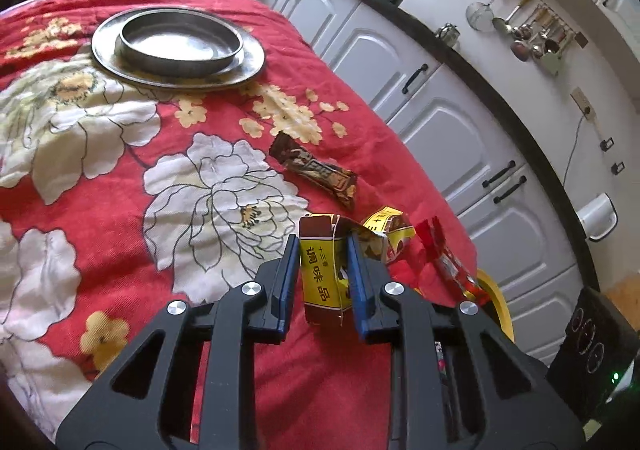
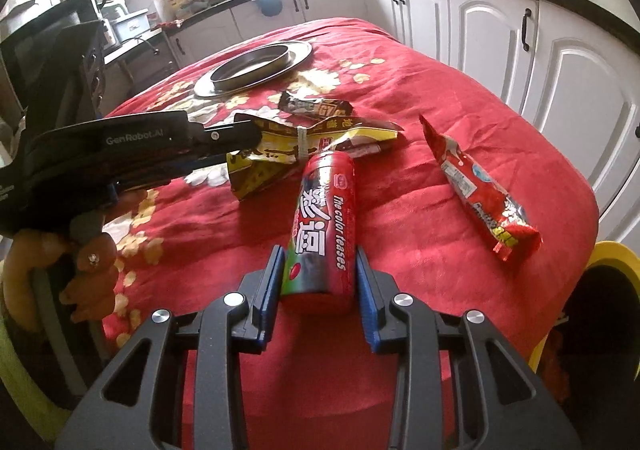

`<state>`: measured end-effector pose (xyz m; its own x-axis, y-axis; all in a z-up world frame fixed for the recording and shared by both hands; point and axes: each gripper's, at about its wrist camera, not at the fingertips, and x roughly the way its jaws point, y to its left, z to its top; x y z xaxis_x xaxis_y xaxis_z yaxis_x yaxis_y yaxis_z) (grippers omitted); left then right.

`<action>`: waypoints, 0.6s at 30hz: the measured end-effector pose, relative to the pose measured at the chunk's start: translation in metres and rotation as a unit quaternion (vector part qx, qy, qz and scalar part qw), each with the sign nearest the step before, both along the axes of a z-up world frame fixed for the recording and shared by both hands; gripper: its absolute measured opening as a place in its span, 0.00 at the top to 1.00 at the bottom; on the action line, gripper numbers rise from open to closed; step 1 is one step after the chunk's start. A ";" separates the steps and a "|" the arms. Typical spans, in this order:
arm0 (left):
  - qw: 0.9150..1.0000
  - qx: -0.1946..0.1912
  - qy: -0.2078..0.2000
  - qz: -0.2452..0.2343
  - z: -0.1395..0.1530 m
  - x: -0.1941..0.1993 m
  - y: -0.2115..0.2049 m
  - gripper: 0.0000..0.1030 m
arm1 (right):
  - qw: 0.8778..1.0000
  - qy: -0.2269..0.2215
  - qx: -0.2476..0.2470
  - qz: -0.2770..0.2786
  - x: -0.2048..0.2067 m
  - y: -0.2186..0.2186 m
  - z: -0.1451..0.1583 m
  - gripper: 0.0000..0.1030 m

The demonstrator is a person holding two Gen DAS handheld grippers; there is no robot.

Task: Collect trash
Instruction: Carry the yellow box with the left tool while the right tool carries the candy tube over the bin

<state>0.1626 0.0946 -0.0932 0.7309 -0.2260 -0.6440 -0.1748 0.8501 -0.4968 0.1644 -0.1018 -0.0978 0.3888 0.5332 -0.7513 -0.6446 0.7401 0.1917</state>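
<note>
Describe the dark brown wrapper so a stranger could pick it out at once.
Start at the steel plate on the red floral tablecloth. Nearer the camera lies the dark brown wrapper, beyond the tied yellow packet. It alone is dark brown and lies untouched; the others are yellow or red.

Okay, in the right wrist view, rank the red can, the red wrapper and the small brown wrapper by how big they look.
1. red can, though nearness to the camera inflates it
2. red wrapper, close behind
3. brown wrapper, clearly smallest, farthest back
</note>
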 end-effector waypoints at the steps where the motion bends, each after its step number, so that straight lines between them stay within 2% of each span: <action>1: 1.000 0.004 -0.007 -0.002 0.005 -0.005 -0.001 0.83 | 1.000 -0.001 0.001 0.000 -0.002 -0.001 0.002 0.69; 12: 0.998 0.012 -0.063 -0.008 0.048 -0.032 -0.003 0.83 | 0.999 -0.008 0.028 -0.024 -0.012 -0.034 0.027 0.71; 18: 0.997 0.014 -0.077 -0.018 0.058 -0.037 -0.011 0.83 | 0.998 -0.022 0.050 -0.038 -0.020 -0.056 0.048 0.74</action>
<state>0.1256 0.0832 -0.0349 0.8126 -0.2381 -0.5321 -0.0671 0.8685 -0.4911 0.1448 -0.1577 -0.0496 0.4628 0.5719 -0.6773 -0.5968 0.7659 0.2390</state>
